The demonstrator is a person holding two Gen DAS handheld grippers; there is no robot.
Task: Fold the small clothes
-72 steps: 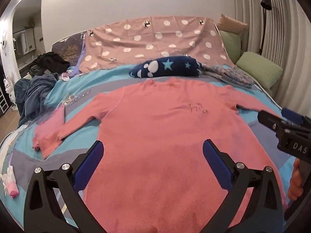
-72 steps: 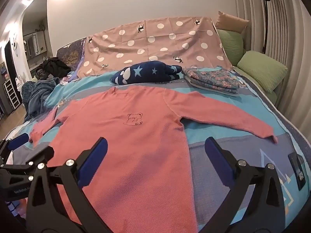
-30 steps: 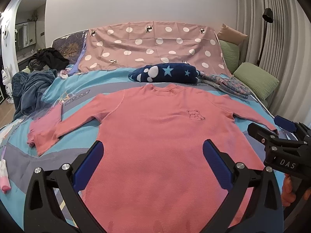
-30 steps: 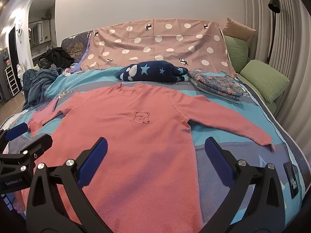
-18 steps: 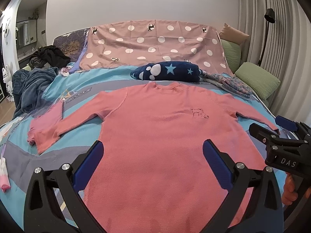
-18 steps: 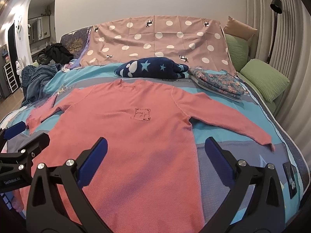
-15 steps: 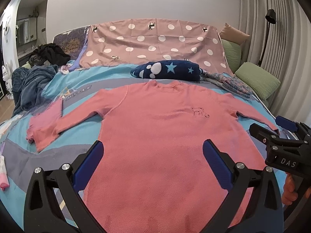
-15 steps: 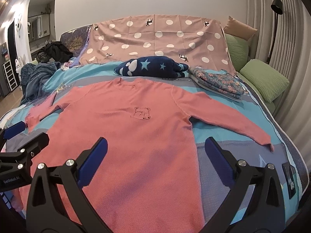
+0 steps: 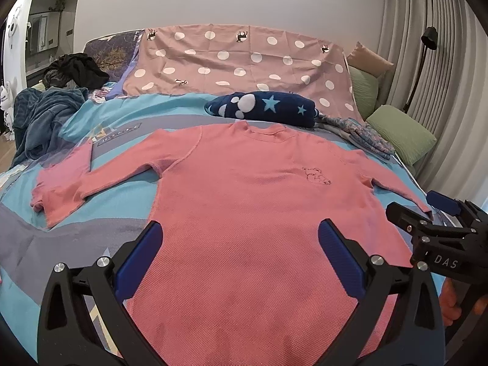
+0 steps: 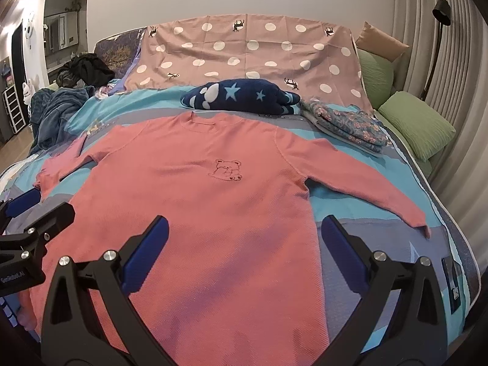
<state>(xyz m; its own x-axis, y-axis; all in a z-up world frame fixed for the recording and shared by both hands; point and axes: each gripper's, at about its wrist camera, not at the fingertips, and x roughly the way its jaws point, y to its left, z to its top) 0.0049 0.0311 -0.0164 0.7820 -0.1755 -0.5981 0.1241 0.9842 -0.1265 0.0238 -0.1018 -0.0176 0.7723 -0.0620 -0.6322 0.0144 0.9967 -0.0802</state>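
Observation:
A pink long-sleeved top with a small bear outline on the chest lies flat, face up, on the bed, both sleeves spread out. It also shows in the right wrist view. My left gripper is open and empty, held above the lower part of the top. My right gripper is open and empty above the lower right part of the top. Each gripper shows at the edge of the other's view.
A folded navy star blanket and a folded floral garment lie beyond the collar. A pink polka-dot cloth covers the headboard. Green pillows are at the right. Dark clothes are heaped at the left.
Both grippers have drawn slightly back and up, so the view now takes in a little more of the top. The top has not moved. Both grippers stay open.

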